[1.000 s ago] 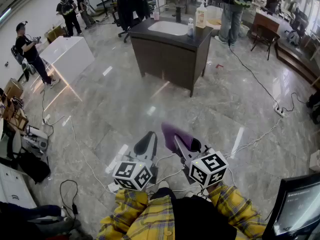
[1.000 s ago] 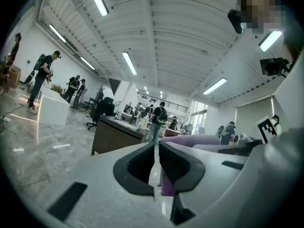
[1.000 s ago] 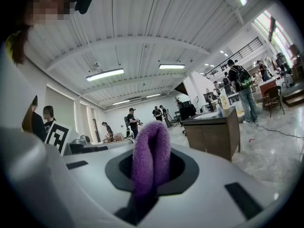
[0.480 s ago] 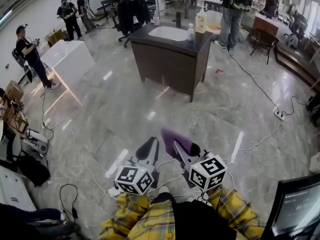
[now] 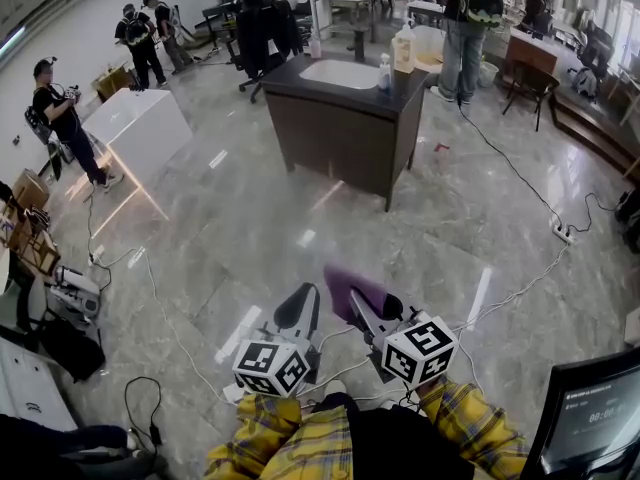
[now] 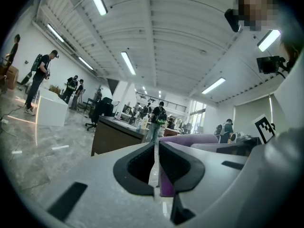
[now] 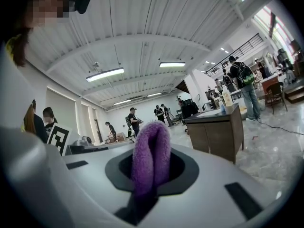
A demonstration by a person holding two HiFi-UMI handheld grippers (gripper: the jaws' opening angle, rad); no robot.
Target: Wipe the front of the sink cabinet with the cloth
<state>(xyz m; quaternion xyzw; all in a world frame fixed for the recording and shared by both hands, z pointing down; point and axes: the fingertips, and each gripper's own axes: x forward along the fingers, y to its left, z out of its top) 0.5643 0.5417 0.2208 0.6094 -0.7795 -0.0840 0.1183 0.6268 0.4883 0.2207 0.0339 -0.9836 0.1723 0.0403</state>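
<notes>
Purple terry cloth [image 7: 151, 156]: one, pinched by right gripper [image 7: 152, 172]
Left gripper [image 6: 156, 163]: jaws pressed together, empty
Dark brown sink cabinet [image 5: 340, 118]: one, well apart

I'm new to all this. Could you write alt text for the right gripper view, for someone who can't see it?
The right gripper has its jaws shut on a folded purple cloth that sticks up between them. Beyond, a dark cabinet stands on a glossy floor in a large hall, with people farther off.
</notes>
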